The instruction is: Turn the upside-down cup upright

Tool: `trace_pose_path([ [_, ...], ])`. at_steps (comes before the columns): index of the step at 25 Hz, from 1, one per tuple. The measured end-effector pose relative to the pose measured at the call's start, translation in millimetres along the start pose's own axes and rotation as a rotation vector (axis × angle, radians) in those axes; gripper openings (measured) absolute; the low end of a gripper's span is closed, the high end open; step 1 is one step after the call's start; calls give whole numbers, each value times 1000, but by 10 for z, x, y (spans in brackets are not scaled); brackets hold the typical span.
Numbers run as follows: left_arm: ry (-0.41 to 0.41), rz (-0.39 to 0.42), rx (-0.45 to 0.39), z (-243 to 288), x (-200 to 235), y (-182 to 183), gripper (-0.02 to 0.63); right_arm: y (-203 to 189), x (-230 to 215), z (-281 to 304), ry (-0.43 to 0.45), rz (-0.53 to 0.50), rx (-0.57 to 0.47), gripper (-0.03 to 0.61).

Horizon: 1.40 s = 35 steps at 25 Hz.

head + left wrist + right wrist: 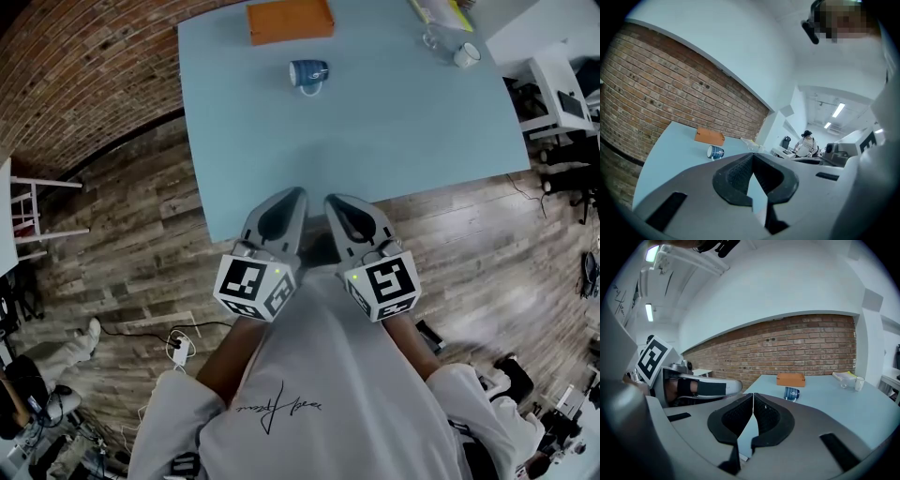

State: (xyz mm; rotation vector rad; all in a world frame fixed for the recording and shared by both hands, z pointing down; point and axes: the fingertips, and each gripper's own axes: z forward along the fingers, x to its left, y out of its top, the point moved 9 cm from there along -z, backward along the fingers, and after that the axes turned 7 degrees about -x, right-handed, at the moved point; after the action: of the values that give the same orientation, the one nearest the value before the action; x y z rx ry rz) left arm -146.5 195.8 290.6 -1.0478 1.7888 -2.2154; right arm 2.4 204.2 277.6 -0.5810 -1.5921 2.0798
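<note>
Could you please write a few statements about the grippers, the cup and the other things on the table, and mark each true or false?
1. The left gripper and the right gripper are both shut with nothing between their jaws. True.
2. The blue cup is held in the left gripper. False: it lies on the table, well away from both grippers.
3. The orange box lies on the table beyond the blue cup. True.
4. The white mug touches the blue cup. False: it stands apart, near the table's far right corner.
</note>
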Motion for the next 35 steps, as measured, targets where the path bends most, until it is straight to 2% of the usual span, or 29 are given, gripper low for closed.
trace_pose_path([
  [7,19,-29,-6,118,82,38,8,40,-99,33,16,9,9,21],
  [10,34,-16,-4,196,151,73,8,59,-198,105,21,11,1,21],
  [25,75,-13,17,818,239,134,8,168,-842,443,56,37,-14,21],
  [35,119,-3,10,1205,199,159,8,182,-1254,609,113,56,-5,21],
])
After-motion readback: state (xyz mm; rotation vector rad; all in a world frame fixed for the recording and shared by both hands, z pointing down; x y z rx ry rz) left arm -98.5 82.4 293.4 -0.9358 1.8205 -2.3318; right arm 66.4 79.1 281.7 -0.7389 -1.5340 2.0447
